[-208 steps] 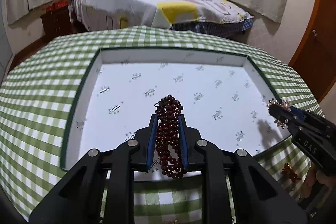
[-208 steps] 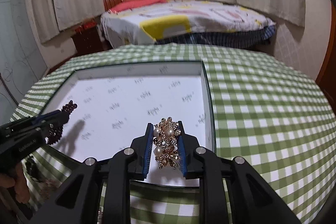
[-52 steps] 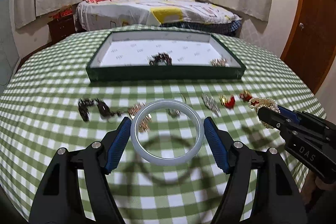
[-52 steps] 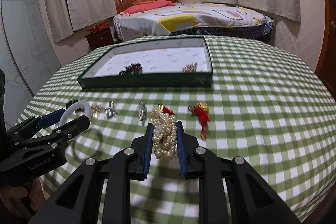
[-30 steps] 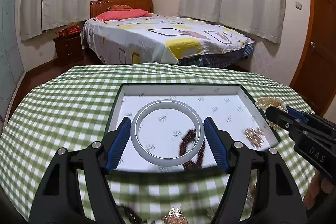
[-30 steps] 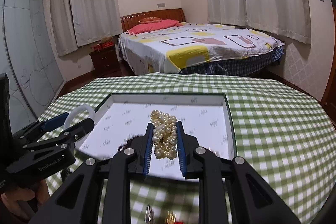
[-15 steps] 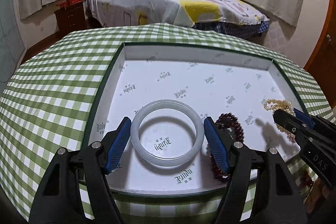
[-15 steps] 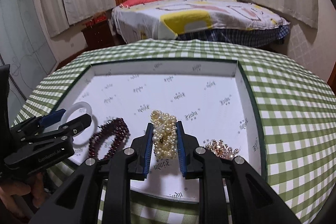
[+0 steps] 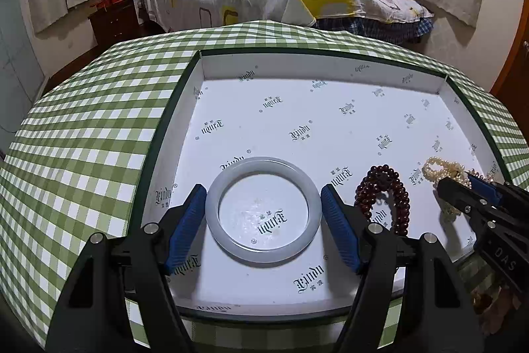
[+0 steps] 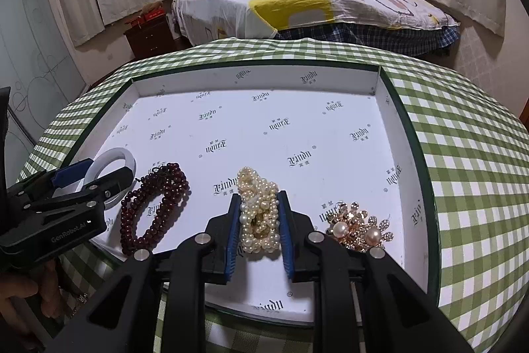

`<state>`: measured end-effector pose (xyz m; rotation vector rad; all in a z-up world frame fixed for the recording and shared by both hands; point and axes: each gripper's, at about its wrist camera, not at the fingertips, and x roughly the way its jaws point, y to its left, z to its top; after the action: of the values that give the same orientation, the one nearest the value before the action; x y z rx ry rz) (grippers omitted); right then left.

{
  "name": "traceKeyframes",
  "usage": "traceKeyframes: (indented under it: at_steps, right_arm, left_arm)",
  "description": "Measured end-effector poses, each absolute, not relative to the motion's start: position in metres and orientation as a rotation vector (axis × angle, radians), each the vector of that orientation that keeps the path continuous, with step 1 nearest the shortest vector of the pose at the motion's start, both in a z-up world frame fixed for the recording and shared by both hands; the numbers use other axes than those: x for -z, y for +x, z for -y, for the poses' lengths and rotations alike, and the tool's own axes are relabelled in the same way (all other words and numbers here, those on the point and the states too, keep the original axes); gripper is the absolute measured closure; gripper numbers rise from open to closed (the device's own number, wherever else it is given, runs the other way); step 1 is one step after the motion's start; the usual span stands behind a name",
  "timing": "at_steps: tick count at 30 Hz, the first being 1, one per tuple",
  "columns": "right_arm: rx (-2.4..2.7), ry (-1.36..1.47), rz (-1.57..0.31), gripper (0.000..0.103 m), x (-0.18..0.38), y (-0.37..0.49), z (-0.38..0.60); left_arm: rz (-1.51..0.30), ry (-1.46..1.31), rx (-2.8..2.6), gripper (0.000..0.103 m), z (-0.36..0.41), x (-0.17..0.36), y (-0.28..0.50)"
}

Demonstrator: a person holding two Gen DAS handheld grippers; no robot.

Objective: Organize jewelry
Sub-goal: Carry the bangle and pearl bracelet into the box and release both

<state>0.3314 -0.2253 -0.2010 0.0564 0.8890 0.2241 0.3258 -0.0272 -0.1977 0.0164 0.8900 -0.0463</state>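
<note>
A pale, translucent white jade-like bangle (image 9: 263, 210) is clamped across its width by the left gripper (image 9: 263, 220), low over the near left part of a shallow white-lined tray with a dark green rim (image 9: 322, 53); whether it already rests on the printed lining cannot be told. A bundled strand of cream pearl beads (image 10: 258, 214) is squeezed between the blue pads of the right gripper (image 10: 258, 230), held near the tray's front edge. Between the two loads a coil of dark red wooden beads (image 10: 153, 207) lies on the lining, and a gold floral brooch with two large pearls (image 10: 358, 229) sits just right of the pearl strand. The step in hand is judged to be the setting down of both pieces. It is best done by lowering each until the lining is met, then easing the jaws apart slowly, so the bangle is not sent rolling (a rigid ring skates easily on smooth card) and the pearls are not snagged on a pad. The green-and-white checked tablecloth (image 9: 86, 134) surrounds the tray.
</note>
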Motion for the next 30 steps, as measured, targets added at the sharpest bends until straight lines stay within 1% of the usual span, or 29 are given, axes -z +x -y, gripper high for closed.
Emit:
traceKeyframes:
  at_steps: [7,12,16,23,26,30]
  right_arm:
    - [-0.224,0.056,-0.895,0.079,0.2014,0.3315,0.2249]
    - [-0.222,0.057,-0.892,0.068,0.2014,0.3325,0.2247]
    - [-0.221,0.059,-0.89,0.067,0.2014,0.3318,0.2249]
    - [-0.224,0.06,-0.88,0.061,0.1994,0.3302,0.2251]
    - [-0.223,0.061,-0.875,0.059,0.1986,0.3289,0.2248]
    - [-0.223,0.067,-0.862,0.059,0.1942,0.3262,0.2255]
  left_arm:
    - [-0.895,0.025,0.046,0.034,0.0301,0.1982,0.3288]
    - [-0.897,0.029,0.043,0.033,0.0305,0.1986,0.3305]
    - [-0.896,0.028,0.044,0.032,0.0306,0.1984,0.3307]
    - [-0.894,0.028,0.044,0.031,0.0307,0.1981,0.3309]
    - [-0.882,0.025,0.046,0.023,0.0309,0.1967,0.3303]
    - [-0.863,0.028,0.053,0.023,0.0317,0.1935,0.3262]
